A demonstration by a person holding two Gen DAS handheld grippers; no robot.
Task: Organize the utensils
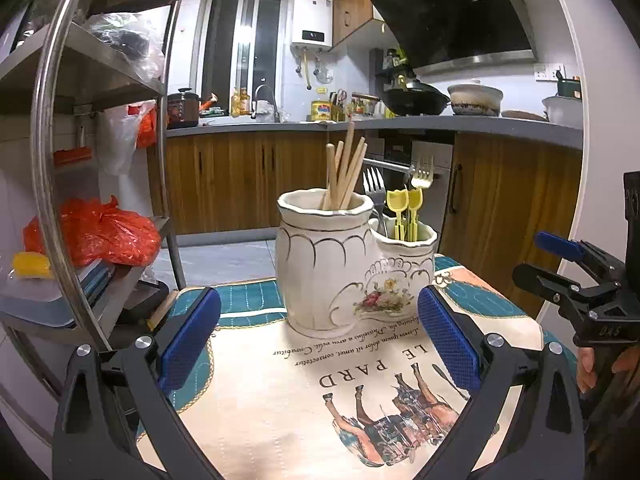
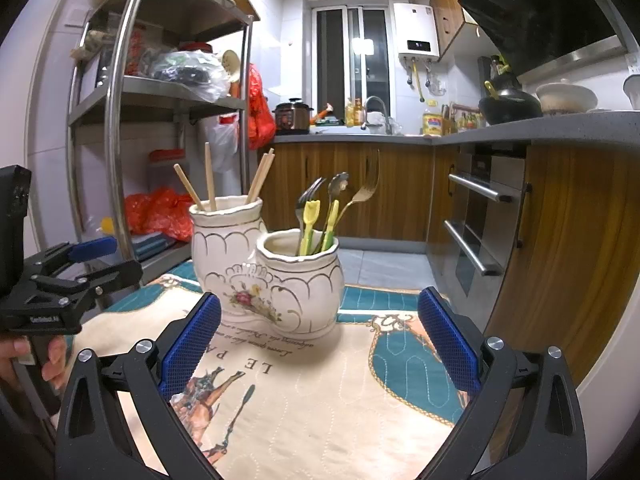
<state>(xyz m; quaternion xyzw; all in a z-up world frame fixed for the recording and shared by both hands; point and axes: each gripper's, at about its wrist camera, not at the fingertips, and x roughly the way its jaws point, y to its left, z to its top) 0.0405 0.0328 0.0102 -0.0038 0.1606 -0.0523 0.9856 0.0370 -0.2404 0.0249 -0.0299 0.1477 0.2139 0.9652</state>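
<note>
Left wrist view: my left gripper (image 1: 319,332) is spread wide, nothing between the blue pads (image 1: 448,340). It points at the holder (image 1: 320,264), a white double pot with gold trim and a flower print, standing upright on the cloth (image 1: 280,408). Holder sits just ahead of the fingertips, not touching them. Tall pot (image 1: 316,248) on the left here holds the chopsticks (image 1: 345,168), leaning up and fanned out. Short pot (image 1: 404,268) on the right holds 2 forks (image 1: 424,171) and 2 yellow picks (image 1: 404,208). A spoon may be in there too, hard to tell from this side. My right gripper (image 1: 560,264) shows at the right edge, beside the cloth, well apart from the holder.

Right wrist view: my right gripper (image 2: 319,332) is also spread wide and empty. Holder is just ahead, the short pot nearer. I see chopsticks in the tall pot; forks, 1 spoon (image 2: 338,186) and yellow-green picks in the short pot. My left gripper sits at the left edge with fingers (image 2: 52,360) of my hand on its handle. No loose utensils on the cloth in either view. Shelf rack (image 2: 120,96) stands behind to the left, counter (image 2: 520,130) behind.
</note>
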